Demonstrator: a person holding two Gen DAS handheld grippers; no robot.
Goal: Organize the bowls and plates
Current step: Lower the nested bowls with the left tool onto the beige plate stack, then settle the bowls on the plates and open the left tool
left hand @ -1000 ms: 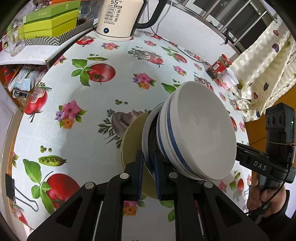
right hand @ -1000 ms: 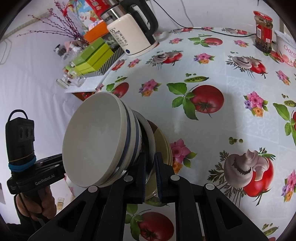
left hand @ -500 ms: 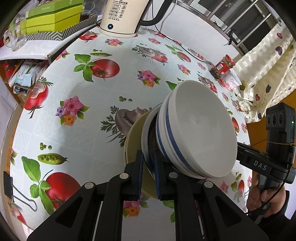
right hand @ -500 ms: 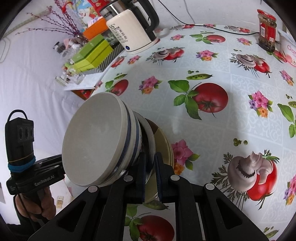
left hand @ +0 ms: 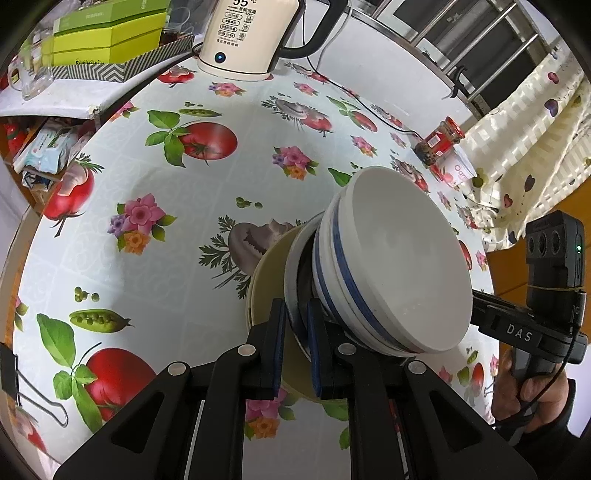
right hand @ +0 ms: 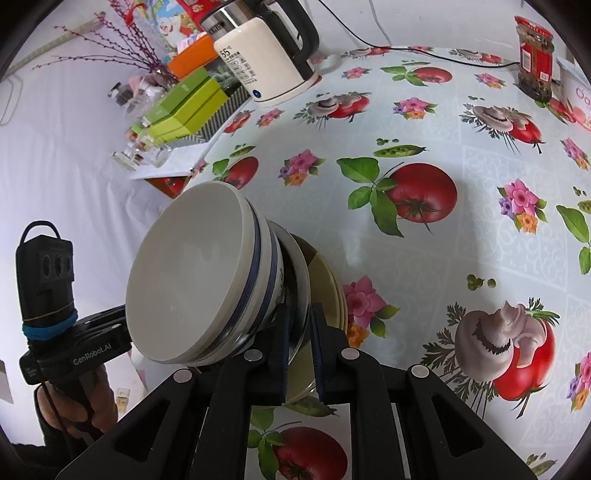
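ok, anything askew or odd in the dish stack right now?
Yes. The bowls sit on the plate, and both grippers, left and right, pinch the plate's rim from opposite sides. The whole stack appears steeply tilted. No visible cracks or spills.

A round table (left hand: 192,236) wears a glossy pale oilcloth printed with tomatoes, mushrooms, peas and flowers. A cream kettle (left hand: 251,33) stands at its far edge, its black cord (left hand: 369,110) trailing across the cloth towards a red-lidded jar (left hand: 439,142) and a white tub (left hand: 458,170). Beside the table, a low white shelf (right hand: 173,170) carries green boxes (right hand: 184,107) and glassware. The wall (right hand: 55,155) is plain white. A barred window (left hand: 480,48) shows behind a cream curtain (left hand: 532,133) with heart prints. The light is soft and even.
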